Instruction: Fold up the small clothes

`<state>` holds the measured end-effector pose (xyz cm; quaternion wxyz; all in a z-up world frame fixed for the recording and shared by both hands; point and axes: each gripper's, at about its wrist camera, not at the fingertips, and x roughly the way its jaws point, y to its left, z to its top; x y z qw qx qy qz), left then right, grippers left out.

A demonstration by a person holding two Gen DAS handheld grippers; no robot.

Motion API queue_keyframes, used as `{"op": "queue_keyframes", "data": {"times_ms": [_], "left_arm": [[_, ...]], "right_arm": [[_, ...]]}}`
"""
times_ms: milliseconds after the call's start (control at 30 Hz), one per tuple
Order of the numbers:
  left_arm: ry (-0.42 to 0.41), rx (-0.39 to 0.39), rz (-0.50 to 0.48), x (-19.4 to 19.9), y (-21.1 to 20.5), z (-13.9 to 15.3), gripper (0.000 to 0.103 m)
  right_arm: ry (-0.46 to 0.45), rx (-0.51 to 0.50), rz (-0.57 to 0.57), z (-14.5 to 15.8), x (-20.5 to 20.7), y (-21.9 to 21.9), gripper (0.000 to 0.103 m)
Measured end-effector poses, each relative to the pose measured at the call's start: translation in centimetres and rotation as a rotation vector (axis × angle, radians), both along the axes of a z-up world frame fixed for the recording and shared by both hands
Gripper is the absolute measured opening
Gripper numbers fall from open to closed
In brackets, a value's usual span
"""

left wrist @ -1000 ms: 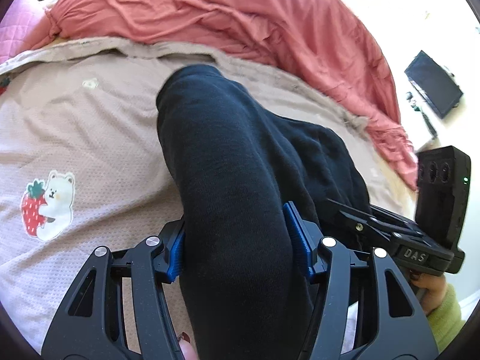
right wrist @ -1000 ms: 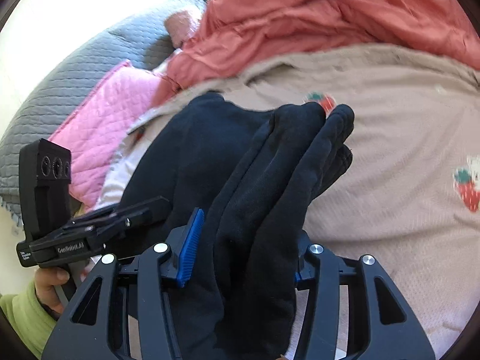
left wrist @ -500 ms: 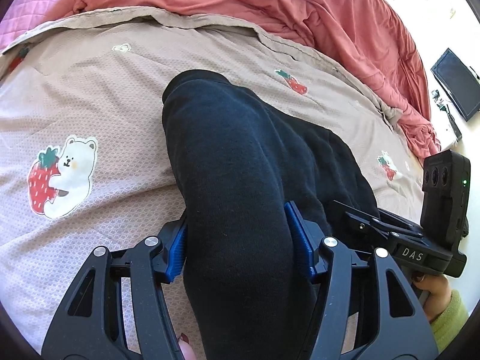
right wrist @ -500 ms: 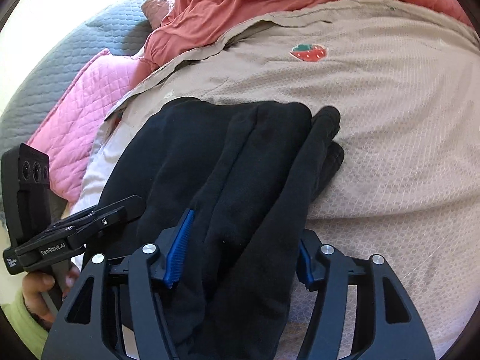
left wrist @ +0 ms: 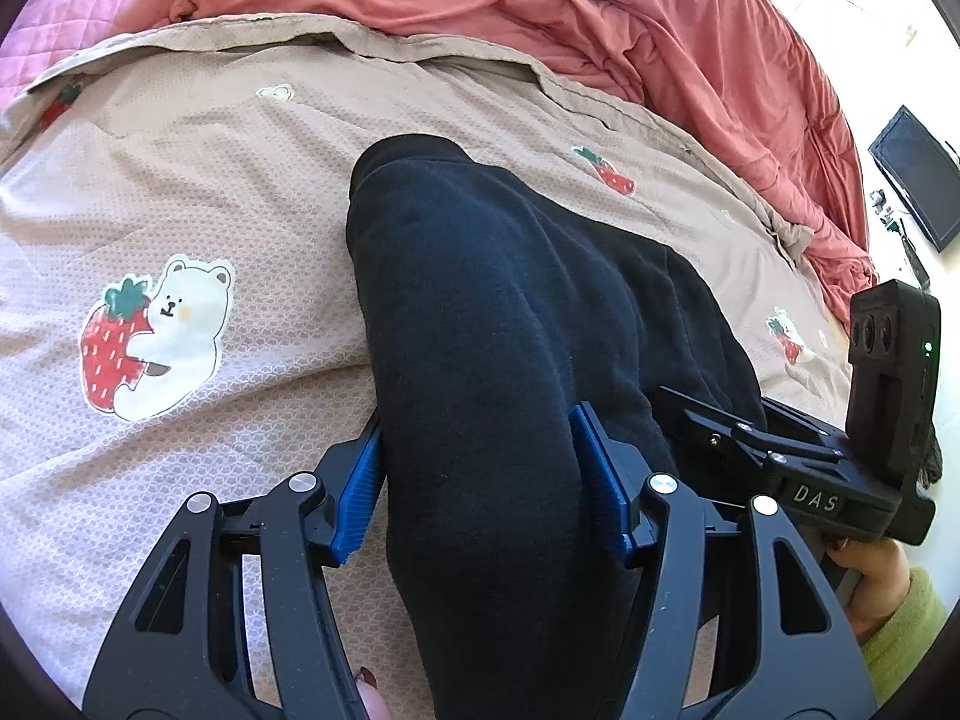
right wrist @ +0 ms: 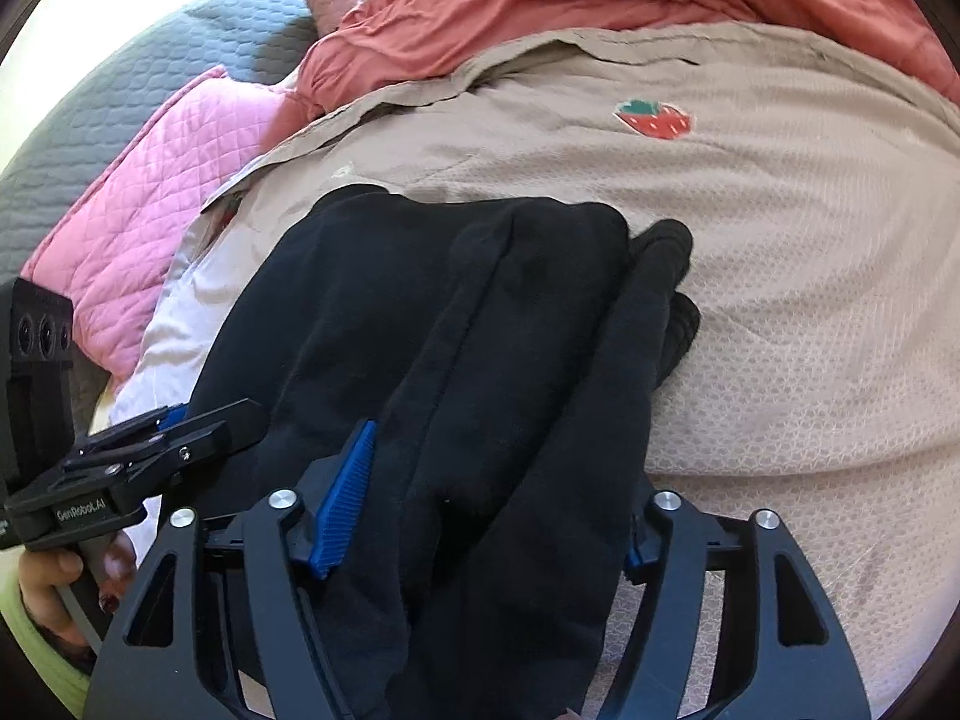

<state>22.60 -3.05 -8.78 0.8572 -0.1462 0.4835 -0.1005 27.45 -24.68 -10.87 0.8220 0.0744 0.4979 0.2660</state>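
Beige bedding (left wrist: 252, 192) printed with strawberries and a bear fills most of both views, with a rumpled coral duvet (left wrist: 630, 30) across the top of the frame and a pink quilted pillow (right wrist: 138, 198) at the left edge of my right wrist view; a dark screen (left wrist: 915, 177) sits at the far right of the left view. I see the dark folded garment (left wrist: 492, 312) lying on the bed, running from the lower centre up to mid-frame in both cameras; in the right view its layered folds and a rounded cuff end near the centre right. My left gripper (left wrist: 477, 480) has its blue pads tight against both sides of the cloth, so I read it as clamped on the dark folded garment; my right gripper (right wrist: 486, 510) is opening, the bundle between its jaws, the left blue pad (right wrist: 342, 504) standing visibly clear of the fabric and the right one mostly hidden behind it. Each view shows the other gripper beside the garment, held by a hand (left wrist: 873, 576) in a green sleeve (left wrist: 906, 642).
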Motion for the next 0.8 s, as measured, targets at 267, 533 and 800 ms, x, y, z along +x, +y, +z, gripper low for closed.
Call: {"op": "queue_keyframes", "data": {"times_ms": [267,533,800], "left_arm": [[0.006,-0.009,0.004,0.0,0.1,0.0,0.053],[-0.004,0.002,0.008,-0.2,0.4,0.7,0.055],[-0.025,0.012,0.023,-0.9,0.9,1.7,0.058]], "right_arm": [[-0.02,-0.047,-0.019,1.1,-0.6,0.2,0.078],[-0.086,-0.051,-0.06,3.5,-1.7,-1.0,0.096],[-0.195,-0.135,-0.088,6.1,-3.8,-1.6,0.098]]}}
